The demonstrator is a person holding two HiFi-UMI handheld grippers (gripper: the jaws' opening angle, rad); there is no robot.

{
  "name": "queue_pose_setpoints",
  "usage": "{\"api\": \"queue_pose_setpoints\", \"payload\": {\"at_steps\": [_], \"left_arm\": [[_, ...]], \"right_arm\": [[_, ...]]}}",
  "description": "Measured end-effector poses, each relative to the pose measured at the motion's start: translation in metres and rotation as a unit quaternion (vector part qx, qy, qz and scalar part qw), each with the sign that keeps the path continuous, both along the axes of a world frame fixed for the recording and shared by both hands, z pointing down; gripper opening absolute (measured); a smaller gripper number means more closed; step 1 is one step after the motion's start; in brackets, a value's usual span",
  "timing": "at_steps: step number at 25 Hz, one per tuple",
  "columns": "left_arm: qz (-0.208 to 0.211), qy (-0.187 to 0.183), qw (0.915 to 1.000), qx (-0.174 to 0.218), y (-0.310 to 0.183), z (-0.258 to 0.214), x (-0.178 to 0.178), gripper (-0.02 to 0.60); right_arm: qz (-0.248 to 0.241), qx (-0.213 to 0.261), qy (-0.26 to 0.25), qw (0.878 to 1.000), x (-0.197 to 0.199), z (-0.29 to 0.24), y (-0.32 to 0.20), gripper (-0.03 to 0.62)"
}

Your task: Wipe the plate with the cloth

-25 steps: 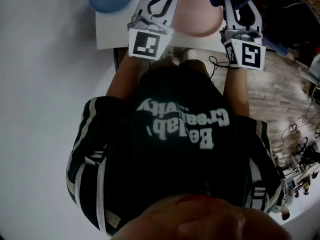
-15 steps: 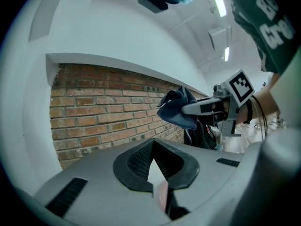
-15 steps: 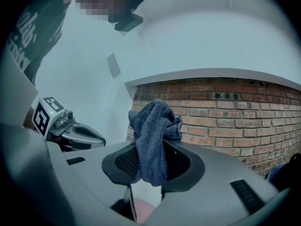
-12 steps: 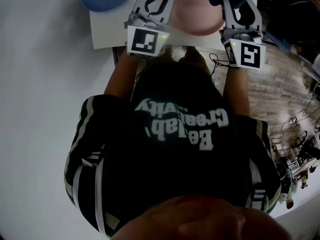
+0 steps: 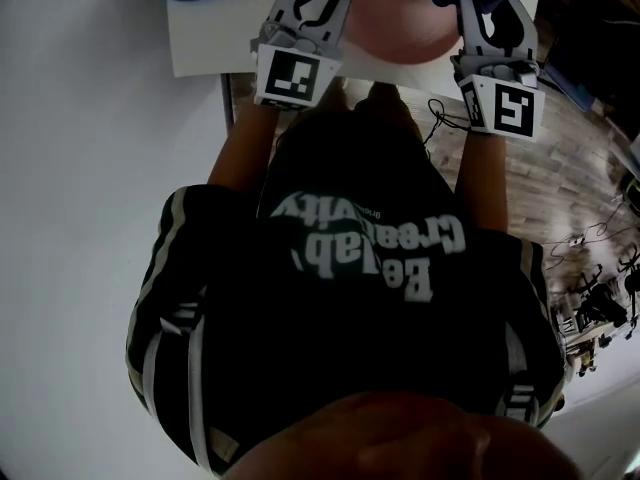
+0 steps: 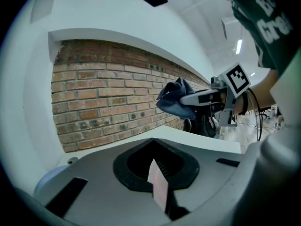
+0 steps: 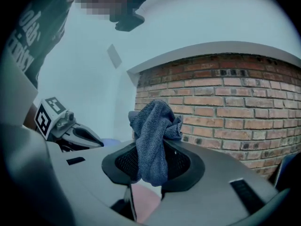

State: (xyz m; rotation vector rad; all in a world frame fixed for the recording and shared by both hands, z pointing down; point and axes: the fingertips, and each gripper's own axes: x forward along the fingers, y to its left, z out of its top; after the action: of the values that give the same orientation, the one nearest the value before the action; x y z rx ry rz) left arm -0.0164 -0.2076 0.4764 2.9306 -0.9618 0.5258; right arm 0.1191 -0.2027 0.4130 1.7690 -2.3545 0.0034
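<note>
Right claw around cloth (bunched)

White print on the person's dark shirt, well behind both sets of jaws, reads roughly "Be..lab" and "Gre..."; the rest is creased and unreadable. The left marker cube and right marker cube, behind the jaws, carry black-white square codes only, no letters.

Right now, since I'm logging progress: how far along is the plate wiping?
Done: both pickups. In hand: the left gripper is shut on the rim of the pink plate, and the right gripper is shut on the bunched blue cloth. Left: the wiping itself; no cloth-to-plate contact shows.
</note>
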Motion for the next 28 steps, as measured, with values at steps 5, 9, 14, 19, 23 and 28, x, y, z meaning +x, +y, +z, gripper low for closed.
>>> {"api": "queue_pose_setpoints", "payload": {"at_steps": [5, 9, 14, 19, 23, 28], "left_arm": [[-0.016, -0.008, 0.9996, -0.020, -0.001, 0.012, 0.007, -0.005], [-0.049, -0.022, 0.9960, -0.071, 0.006, 0.038, 0.000, -0.005], [-0.081, -0.054, 0.9820, -0.162, 0.020, 0.081, -0.018, -0.005], [-0.096, -0.053, 0.9654, -0.237, 0.033, 0.111, -0.022, -0.003], [-0.117, -0.063, 0.9546, -0.267, 0.036, 0.129, -0.027, 0.000], [-0.113, -0.054, 0.9327, -0.338, 0.049, 0.153, -0.025, 0.123]], "right_arm": [[-0.019, -0.003, 0.007, 1.000, 0.008, 0.004, -0.006, 0.114], [-0.035, -0.010, 0.014, 0.999, 0.010, 0.011, -0.008, 0.114], [-0.064, -0.024, 0.037, 0.997, 0.003, 0.025, -0.003, 0.114], [-0.085, -0.022, 0.041, 0.995, 0.000, 0.025, -0.004, 0.114], [-0.098, -0.024, 0.046, 0.994, -0.003, 0.028, -0.003, 0.114], [-0.103, -0.031, 0.059, 0.993, -0.002, 0.034, -0.002, 0.114]]}}
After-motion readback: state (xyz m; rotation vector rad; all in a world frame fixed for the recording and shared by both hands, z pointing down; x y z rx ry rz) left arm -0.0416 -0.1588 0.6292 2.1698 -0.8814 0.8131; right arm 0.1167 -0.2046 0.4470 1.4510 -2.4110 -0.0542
